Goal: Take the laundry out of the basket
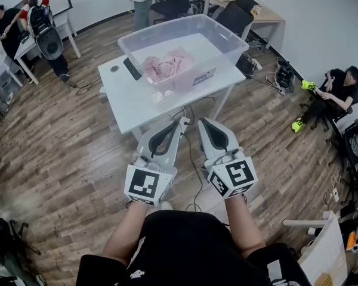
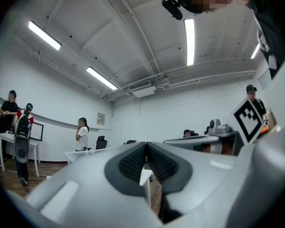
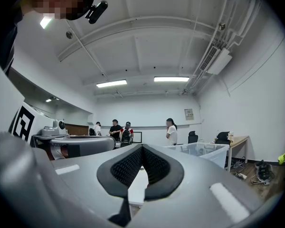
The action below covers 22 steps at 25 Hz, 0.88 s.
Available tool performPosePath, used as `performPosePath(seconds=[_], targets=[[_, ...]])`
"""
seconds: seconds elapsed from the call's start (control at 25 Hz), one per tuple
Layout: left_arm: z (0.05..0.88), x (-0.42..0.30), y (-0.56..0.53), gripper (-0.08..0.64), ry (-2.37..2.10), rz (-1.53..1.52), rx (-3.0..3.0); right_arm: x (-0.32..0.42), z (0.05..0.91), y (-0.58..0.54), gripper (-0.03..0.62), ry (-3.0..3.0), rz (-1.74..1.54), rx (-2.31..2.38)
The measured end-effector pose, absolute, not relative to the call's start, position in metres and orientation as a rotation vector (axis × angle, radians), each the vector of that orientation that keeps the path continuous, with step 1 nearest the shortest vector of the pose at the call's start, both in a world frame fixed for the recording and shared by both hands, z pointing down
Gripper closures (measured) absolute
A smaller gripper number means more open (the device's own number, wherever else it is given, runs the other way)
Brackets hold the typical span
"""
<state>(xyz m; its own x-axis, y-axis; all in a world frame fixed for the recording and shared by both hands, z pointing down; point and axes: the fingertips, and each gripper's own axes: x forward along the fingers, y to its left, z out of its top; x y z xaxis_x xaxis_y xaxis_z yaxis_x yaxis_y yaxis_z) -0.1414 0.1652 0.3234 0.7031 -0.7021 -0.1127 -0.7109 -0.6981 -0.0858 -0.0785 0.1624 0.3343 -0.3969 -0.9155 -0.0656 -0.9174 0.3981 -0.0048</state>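
Head view: the left gripper and the right gripper are both closed and empty, side by side near the table. Pink laundry lies inside the clear basket on it.

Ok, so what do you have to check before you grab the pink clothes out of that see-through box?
1. Pink laundry lying in the clear basket: ok.
2. Nothing lying on top of the laundry: ok.
3. Left gripper open, ready to grab: not ok, shut and empty.
4. Right gripper open, ready to grab: not ok, shut and empty.
5. Grippers over the basket: not ok, both short of the white table.
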Motion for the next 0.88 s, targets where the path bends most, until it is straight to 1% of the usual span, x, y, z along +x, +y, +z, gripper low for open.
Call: performPosePath(seconds=[0.44,0.88], targets=[[0.333,-0.17,0.159,0.551,1.034,0.142,-2.878,-0.109,0.345,0.152,0.597,2.57,0.05,-1.766],[0.345,-0.172,0.159,0.551,1.02,0.102,-2.906,-0.122,0.346,0.151,0.597,2.587,0.063,-1.764]])
